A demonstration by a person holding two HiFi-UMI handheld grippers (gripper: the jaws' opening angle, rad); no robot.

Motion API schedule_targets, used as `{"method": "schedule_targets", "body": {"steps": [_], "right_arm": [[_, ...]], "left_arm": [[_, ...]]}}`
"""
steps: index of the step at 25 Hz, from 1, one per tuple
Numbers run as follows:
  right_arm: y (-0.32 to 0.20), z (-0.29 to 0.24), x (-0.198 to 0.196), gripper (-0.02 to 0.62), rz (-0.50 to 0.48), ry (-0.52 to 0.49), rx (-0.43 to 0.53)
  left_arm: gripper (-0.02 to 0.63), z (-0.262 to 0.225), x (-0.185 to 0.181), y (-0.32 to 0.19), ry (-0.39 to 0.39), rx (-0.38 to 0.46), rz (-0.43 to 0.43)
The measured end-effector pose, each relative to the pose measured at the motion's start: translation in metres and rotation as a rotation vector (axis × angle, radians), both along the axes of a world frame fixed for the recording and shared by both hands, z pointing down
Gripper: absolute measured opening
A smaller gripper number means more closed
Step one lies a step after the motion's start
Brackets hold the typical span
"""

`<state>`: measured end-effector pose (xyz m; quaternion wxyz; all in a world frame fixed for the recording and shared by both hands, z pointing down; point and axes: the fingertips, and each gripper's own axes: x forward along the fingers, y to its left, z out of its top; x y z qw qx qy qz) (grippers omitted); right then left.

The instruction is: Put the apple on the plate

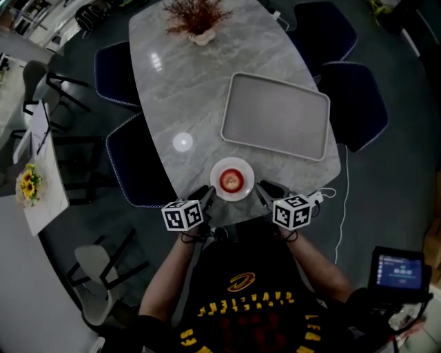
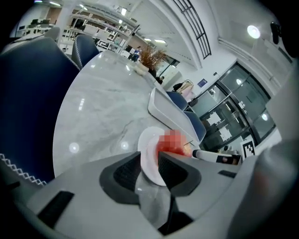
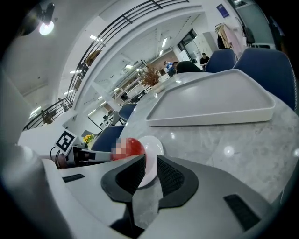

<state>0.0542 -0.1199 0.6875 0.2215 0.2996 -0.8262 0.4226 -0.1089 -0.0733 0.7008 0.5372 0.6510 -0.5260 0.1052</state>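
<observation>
A red apple [image 1: 231, 180] sits on a small white plate [image 1: 245, 169] at the near edge of the marble table [image 1: 186, 103]. My left gripper [image 1: 205, 195] is at the plate's left rim and my right gripper [image 1: 263, 192] at its right rim. In the left gripper view the plate [image 2: 145, 154] runs in between the narrow-set jaws of the left gripper [image 2: 149, 164], with the apple [image 2: 172, 145] just beyond. The right gripper view shows the same: the plate [image 3: 154, 147] between the jaws of the right gripper [image 3: 151, 167], the apple [image 3: 133, 147] to the left.
A large grey tray [image 1: 275, 116] lies on the table beyond the plate. A dried plant in a pot [image 1: 198, 21] stands at the far end. Dark blue chairs [image 1: 138, 165] ring the table. A screen [image 1: 398, 270] glows at lower right.
</observation>
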Motion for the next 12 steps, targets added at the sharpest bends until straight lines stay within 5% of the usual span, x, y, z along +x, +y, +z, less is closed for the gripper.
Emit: {"method": "schedule_targets", "body": {"steps": [12], "right_arm": [[0.026, 0.028, -0.032, 0.063, -0.049, 0.047, -0.13]], "left_arm": [[0.117, 0.013, -0.009, 0.034, 0.029, -0.085, -0.071]]}}
